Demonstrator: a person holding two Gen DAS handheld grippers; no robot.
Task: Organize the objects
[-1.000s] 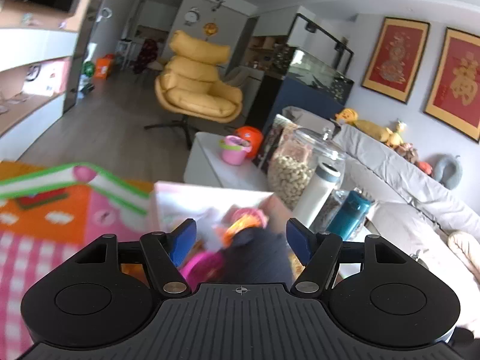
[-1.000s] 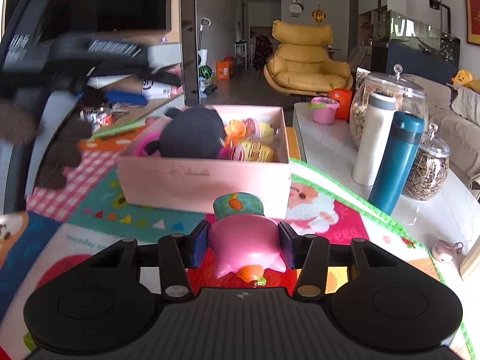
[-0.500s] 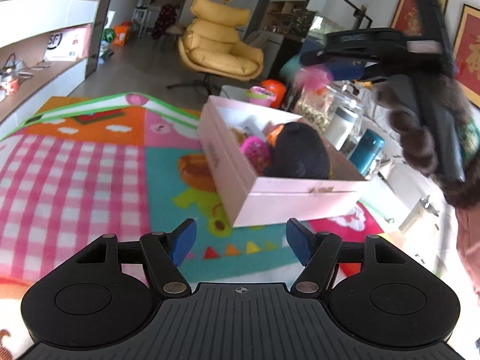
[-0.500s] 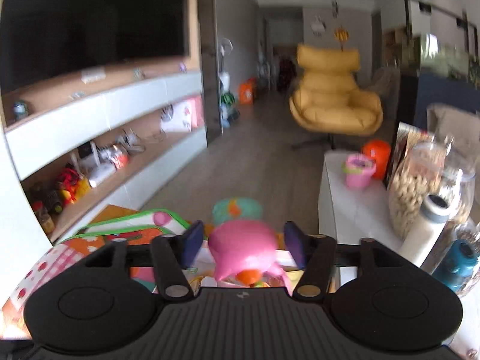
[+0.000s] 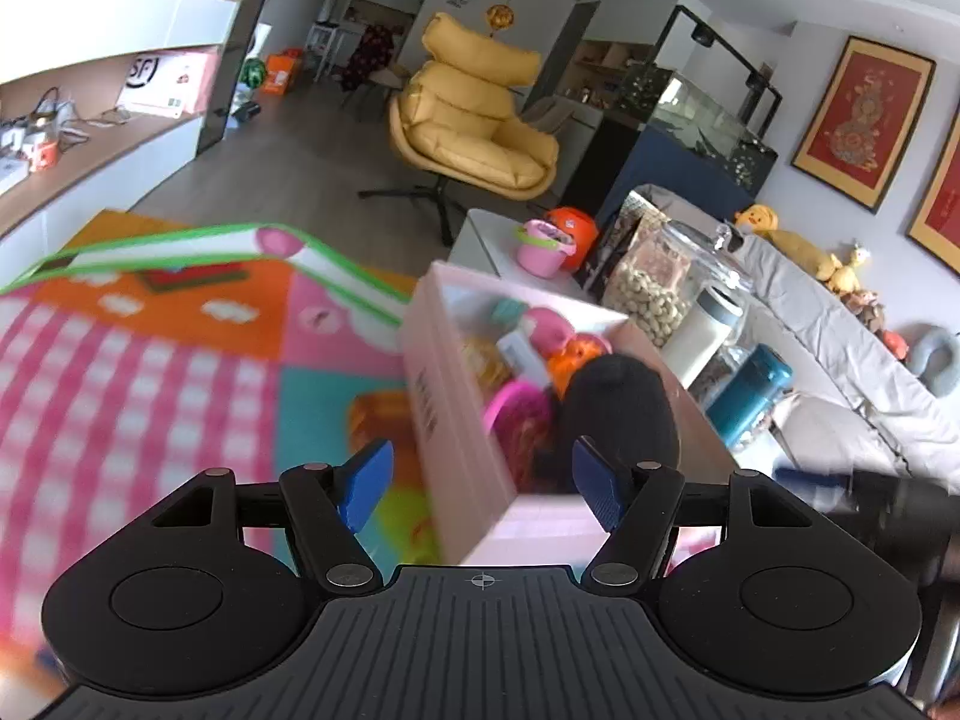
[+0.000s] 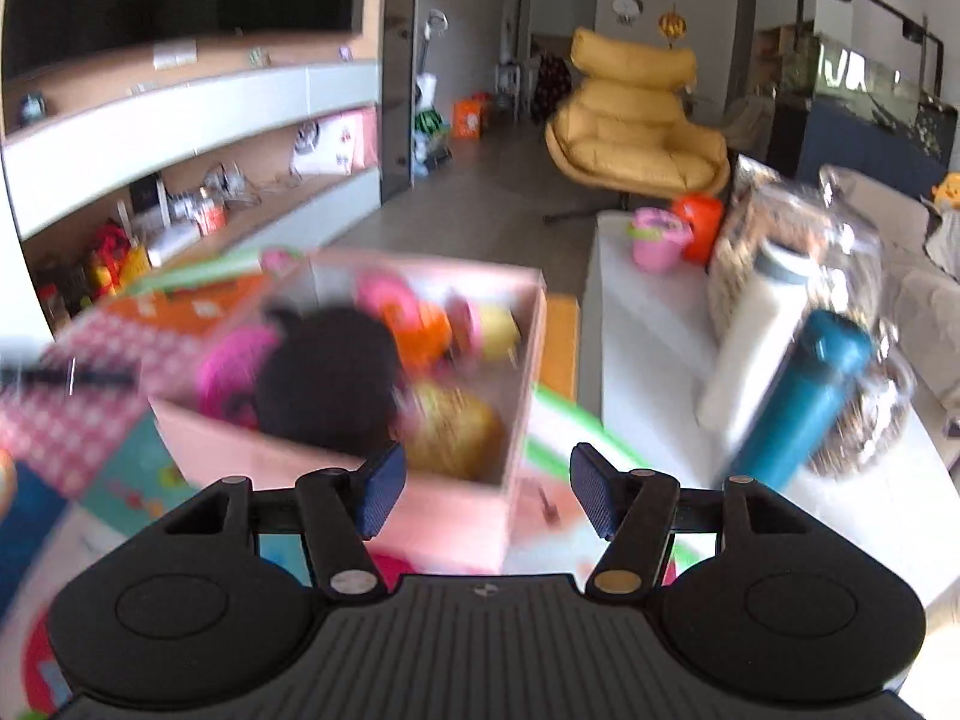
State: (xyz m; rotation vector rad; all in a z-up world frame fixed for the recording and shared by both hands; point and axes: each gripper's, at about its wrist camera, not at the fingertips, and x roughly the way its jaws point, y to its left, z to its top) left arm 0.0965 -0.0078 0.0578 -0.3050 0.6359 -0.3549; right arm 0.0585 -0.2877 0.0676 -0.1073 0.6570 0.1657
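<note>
A pink cardboard box [image 5: 456,420] sits on a colourful play mat [image 5: 150,372] and holds several toys: a black plush [image 5: 618,402], pink and orange pieces. My left gripper [image 5: 483,483] is open and empty, just above the box's near corner. In the right wrist view the same box [image 6: 468,516] is blurred, with the black plush [image 6: 330,378] and a yellow toy [image 6: 456,432] inside. My right gripper [image 6: 486,495] is open and empty over the box's near right corner.
A white low table [image 6: 648,330] stands to the right with a teal bottle [image 6: 804,390], a white bottle [image 6: 756,330], glass jars [image 5: 666,282] and a pink cup [image 6: 657,237]. A yellow armchair [image 5: 474,126] stands behind, shelves [image 6: 180,192] to the left, a grey sofa [image 5: 840,360] on the right.
My right gripper has let go of the pink toy and is now open and empty. My left gripper has moved in close over the box.
</note>
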